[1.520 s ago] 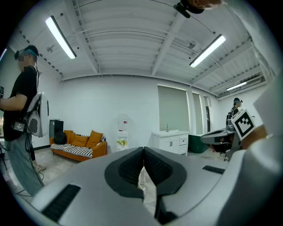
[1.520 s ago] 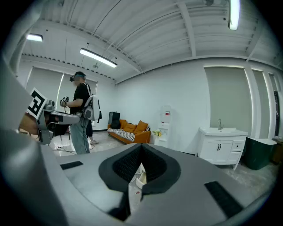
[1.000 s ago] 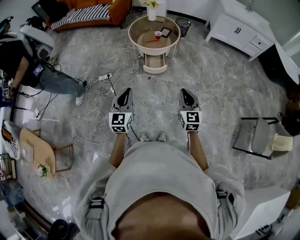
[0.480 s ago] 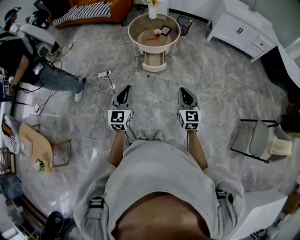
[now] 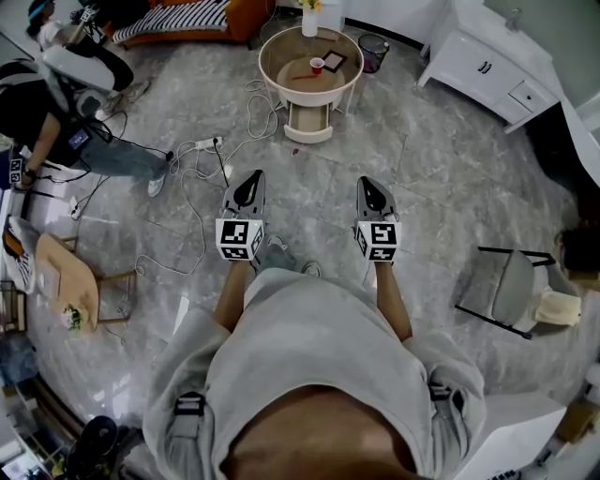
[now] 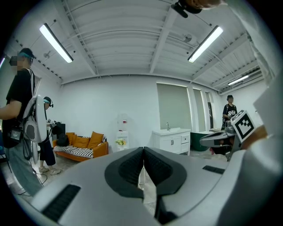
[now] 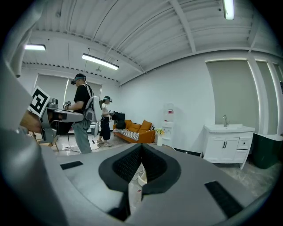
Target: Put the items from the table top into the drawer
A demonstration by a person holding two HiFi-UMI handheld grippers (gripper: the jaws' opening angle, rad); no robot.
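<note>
My left tongs [image 5: 249, 183] and right tongs [image 5: 372, 187] are both closed on nothing. In each gripper view the ribbed pads meet at the tips with only floor showing below them. I carry them side by side at waist height, pointing to 12 o'clock.

The table [image 5: 286, 61] stands well apart at 12 o'clock, across bare floor, with cables [image 5: 202, 155] lying at 11. Its drawer [image 5: 308, 120] looks pulled out at the table's 6 o'clock.

On the top, a red cup [image 5: 317, 65] sits near the middle, with a dark frame [image 5: 333, 61] just beside it at its 2 o'clock. A red stick [image 5: 302, 80] lies at its 7, and a vase [image 5: 309, 21] stands at the far rim at 12.

I judge the cup light and thin-walled, so easy to crush. I would pinch its rim softly, one jaw inside and one outside. The frame looks stiff and lies flat, so it needs taking by an edge. The stick is thin and may roll, so I would grip it mid-length. The vase seems fragile and top-heavy, best held low on the body. From here I cannot tell whether the cup holds anything.
</note>
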